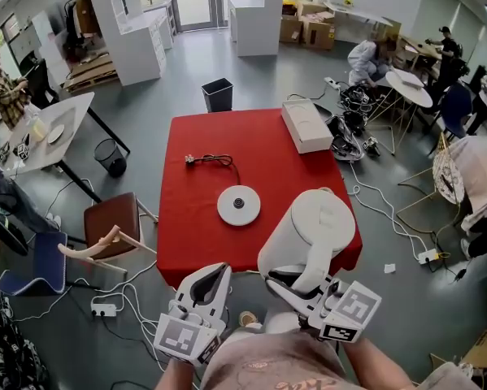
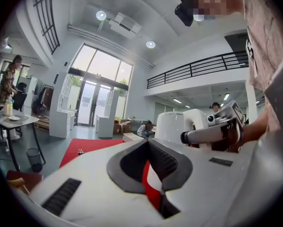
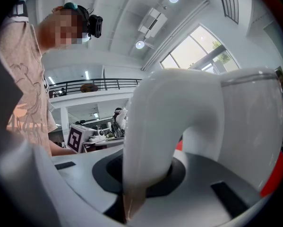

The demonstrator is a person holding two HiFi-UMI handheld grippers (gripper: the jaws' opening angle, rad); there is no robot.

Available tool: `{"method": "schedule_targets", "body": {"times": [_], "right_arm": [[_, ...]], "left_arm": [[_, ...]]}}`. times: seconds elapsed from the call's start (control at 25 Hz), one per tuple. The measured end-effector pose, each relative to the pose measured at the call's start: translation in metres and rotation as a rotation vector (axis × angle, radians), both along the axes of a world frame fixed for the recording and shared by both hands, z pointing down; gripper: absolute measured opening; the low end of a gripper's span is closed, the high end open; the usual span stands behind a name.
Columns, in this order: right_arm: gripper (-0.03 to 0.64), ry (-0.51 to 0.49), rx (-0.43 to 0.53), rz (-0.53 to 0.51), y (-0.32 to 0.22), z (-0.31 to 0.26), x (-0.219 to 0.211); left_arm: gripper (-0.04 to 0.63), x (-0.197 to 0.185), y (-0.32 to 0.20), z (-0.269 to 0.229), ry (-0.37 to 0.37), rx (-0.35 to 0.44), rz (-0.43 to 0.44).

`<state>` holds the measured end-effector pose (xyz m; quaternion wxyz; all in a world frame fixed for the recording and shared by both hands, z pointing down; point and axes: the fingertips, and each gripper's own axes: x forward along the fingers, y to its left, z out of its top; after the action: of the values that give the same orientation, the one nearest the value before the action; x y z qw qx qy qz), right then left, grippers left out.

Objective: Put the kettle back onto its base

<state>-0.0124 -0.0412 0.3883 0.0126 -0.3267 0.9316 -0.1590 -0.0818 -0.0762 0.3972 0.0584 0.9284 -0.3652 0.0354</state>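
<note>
Your right gripper (image 1: 292,285), at the lower right of the head view, is clamped on the handle (image 3: 146,141) of the white kettle (image 1: 312,234) - the kettle shows over the lower right corner of the red table (image 1: 194,242), not on its base. The round white base (image 1: 239,205) lies mid-table, up and left of the kettle and apart from it, with a black cable (image 1: 212,160) above it. Your left gripper (image 1: 204,287), at lower centre, has its 2 jaws slightly parted with nothing between them - only red cloth shows through the gap. A white box (image 1: 306,125) sits at the table's upper right
</note>
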Motion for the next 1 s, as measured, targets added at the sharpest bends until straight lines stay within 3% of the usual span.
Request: {"method": "schedule_targets", "body": {"times": [0.32,1.0], "right_arm": [[0.06,0.013,0.01,0.002,-0.03,-0.005,-0.002],[0.06,0.024,0.006,-0.124,-0.101,0.0,0.009]], "left_arm": [[-0.008,-0.003,-0.024,-0.002,0.0,-0.007,0.002],[-0.008,0.013,-0.088,0.009,-0.028,-0.042,-0.058]]}}
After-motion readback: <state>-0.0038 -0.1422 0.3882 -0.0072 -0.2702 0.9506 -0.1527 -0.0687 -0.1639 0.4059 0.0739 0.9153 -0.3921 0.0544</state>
